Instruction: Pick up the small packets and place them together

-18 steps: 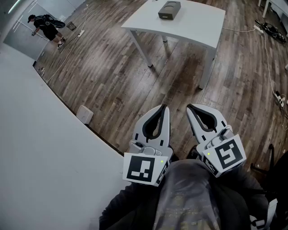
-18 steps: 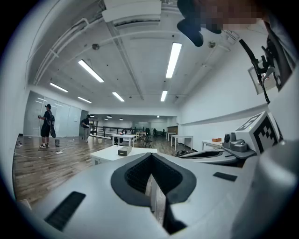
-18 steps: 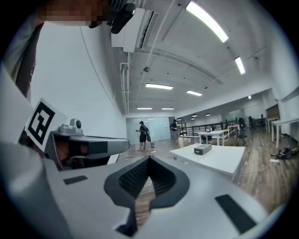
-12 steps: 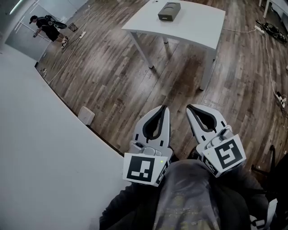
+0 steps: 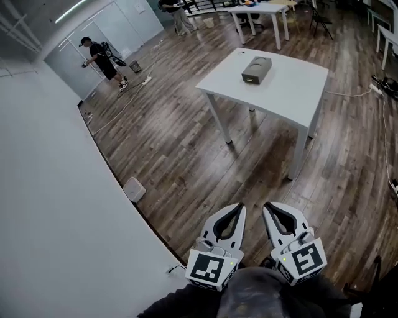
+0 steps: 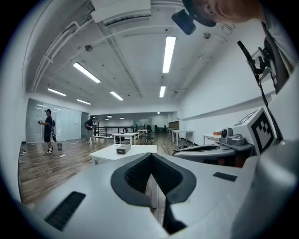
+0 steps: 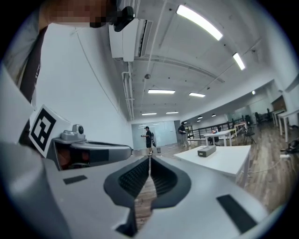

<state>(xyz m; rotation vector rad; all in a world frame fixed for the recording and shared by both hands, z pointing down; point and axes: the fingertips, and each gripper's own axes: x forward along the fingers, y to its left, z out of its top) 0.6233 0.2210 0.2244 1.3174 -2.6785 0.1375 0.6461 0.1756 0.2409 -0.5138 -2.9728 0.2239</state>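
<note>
Both grippers are held close to my body, side by side, pointing out over the wooden floor. The left gripper (image 5: 238, 207) (image 6: 150, 157) is shut with nothing between its pads. The right gripper (image 5: 268, 206) (image 7: 149, 159) is shut too and empty. Some way ahead stands a white table (image 5: 289, 87) (image 6: 108, 153) (image 7: 224, 158) with a grey box (image 5: 256, 69) (image 6: 123, 149) (image 7: 206, 151) on top. No small packets can be made out from here.
A white wall (image 5: 56, 205) runs along my left, with a small white unit (image 5: 134, 189) at its foot. A person (image 5: 99, 56) stands far off by glass doors. More tables (image 5: 261, 9) stand at the back. Cables (image 5: 384, 93) lie on the floor at right.
The head view has lifted: the table and box now sit lower in the picture and more of the room shows. Both grippers look lower and smaller, still shut side by side.
</note>
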